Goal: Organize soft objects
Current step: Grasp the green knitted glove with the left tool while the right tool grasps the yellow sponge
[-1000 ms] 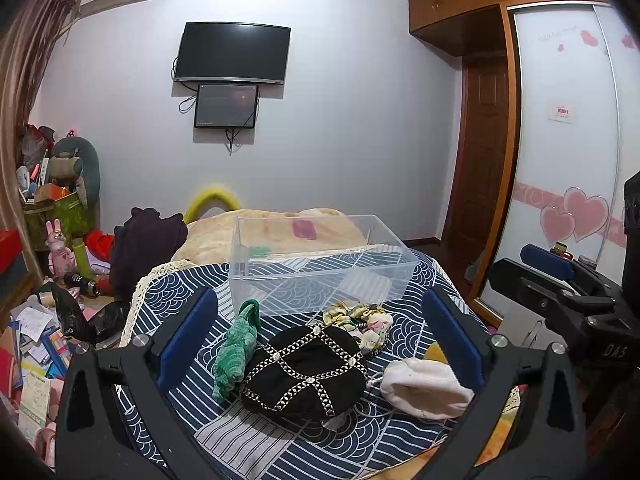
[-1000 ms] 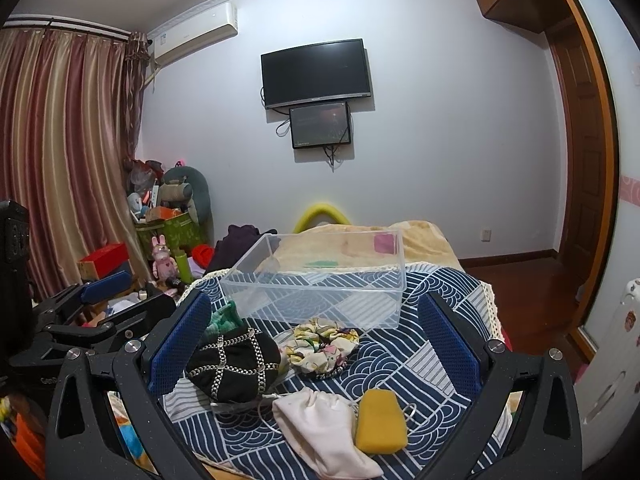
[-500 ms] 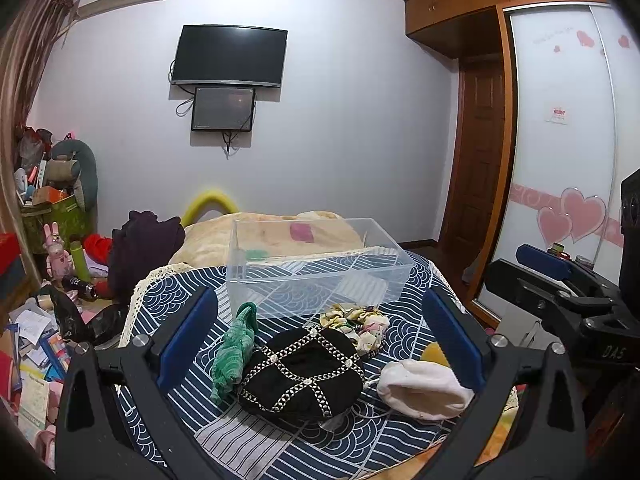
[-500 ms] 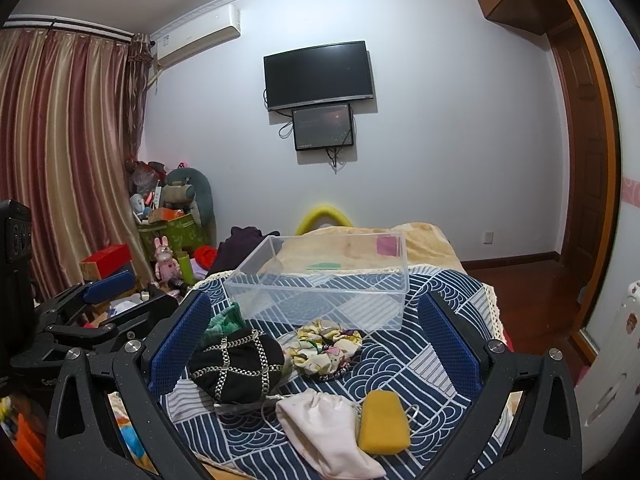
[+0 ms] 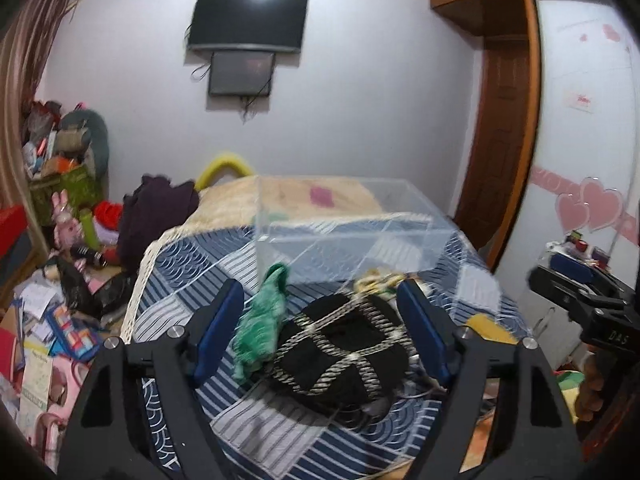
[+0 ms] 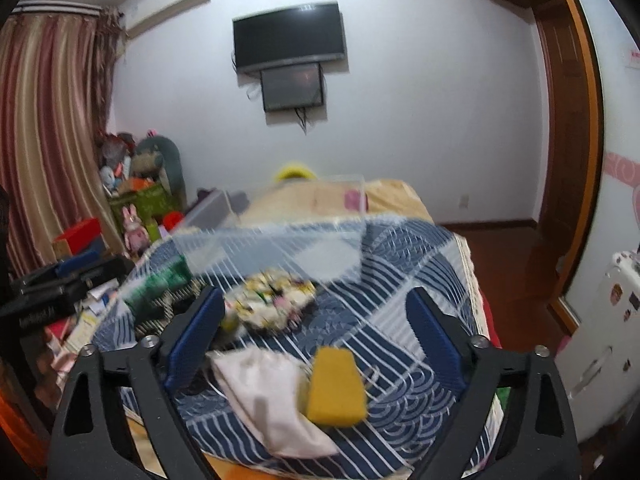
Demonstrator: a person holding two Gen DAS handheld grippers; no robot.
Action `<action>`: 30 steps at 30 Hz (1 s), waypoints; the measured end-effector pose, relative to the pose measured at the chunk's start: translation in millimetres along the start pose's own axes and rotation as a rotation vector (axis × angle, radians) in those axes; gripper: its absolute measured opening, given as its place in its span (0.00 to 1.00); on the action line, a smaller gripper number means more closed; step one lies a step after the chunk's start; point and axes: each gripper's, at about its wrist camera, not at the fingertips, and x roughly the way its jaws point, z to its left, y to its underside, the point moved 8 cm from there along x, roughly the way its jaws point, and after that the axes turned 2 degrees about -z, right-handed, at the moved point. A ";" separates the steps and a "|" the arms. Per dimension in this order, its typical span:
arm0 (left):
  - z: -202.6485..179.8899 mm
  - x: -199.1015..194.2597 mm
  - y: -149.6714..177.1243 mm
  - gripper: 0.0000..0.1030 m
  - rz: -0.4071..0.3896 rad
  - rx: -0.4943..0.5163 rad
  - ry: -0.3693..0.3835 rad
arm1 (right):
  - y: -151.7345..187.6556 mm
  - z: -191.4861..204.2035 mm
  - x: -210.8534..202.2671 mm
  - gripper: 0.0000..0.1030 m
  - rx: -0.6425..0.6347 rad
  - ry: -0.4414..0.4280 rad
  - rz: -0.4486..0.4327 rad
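Soft things lie on a blue patterned cloth in front of a clear plastic box. My left gripper is open, low over a black pouch with a white lattice and a green knitted piece. My right gripper is open, above a yellow sponge and a pale pink cloth bag, with a floral scrunchie just beyond. The box also shows blurred in the right wrist view.
A cluttered floor with toys and papers lies left of the cloth. A wardrobe with heart stickers and a wooden door stand on the right. A TV hangs on the far wall.
Both grippers have moved forward and down toward the soft things, which now look larger. The right wrist view is blurred by motion. Jaws stay open.
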 end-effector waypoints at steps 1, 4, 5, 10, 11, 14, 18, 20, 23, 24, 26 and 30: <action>5.3 4.2 3.1 0.70 0.010 -0.007 -0.015 | 5.4 -4.4 3.4 0.80 0.004 0.007 0.022; 20.8 17.7 11.1 0.61 0.043 -0.025 -0.057 | 18.3 -15.6 10.3 0.70 0.019 0.027 0.072; 25.2 21.4 13.2 0.59 0.052 -0.031 -0.065 | 23.3 -20.4 12.8 0.65 0.026 0.034 0.095; 45.3 46.9 24.7 0.47 0.113 -0.076 -0.091 | 42.6 -33.8 23.3 0.54 0.059 0.036 0.182; 48.0 51.9 27.6 0.47 0.128 -0.083 -0.093 | 45.5 -34.6 25.9 0.52 0.065 0.031 0.198; 54.7 66.0 38.5 0.43 0.176 -0.109 -0.085 | 54.8 -32.7 30.7 0.51 0.083 -0.015 0.244; 59.4 78.8 53.1 0.33 0.221 -0.135 -0.070 | 59.7 -24.8 30.3 0.51 0.066 -0.041 0.263; 58.9 81.6 56.4 0.29 0.226 -0.138 -0.065 | 62.1 -22.0 31.8 0.49 0.067 -0.056 0.271; 52.1 79.0 56.4 0.23 0.202 -0.104 -0.064 | 62.5 -20.0 34.6 0.37 0.065 -0.062 0.274; 50.5 77.7 56.0 0.21 0.196 -0.094 -0.065 | 61.6 -19.8 34.4 0.37 0.062 -0.058 0.269; 49.3 75.4 55.0 0.19 0.185 -0.085 -0.072 | 58.0 -18.4 32.8 0.36 0.050 -0.048 0.253; 53.7 69.4 50.7 0.17 0.169 -0.100 -0.076 | 53.6 -17.6 30.9 0.26 0.019 -0.024 0.237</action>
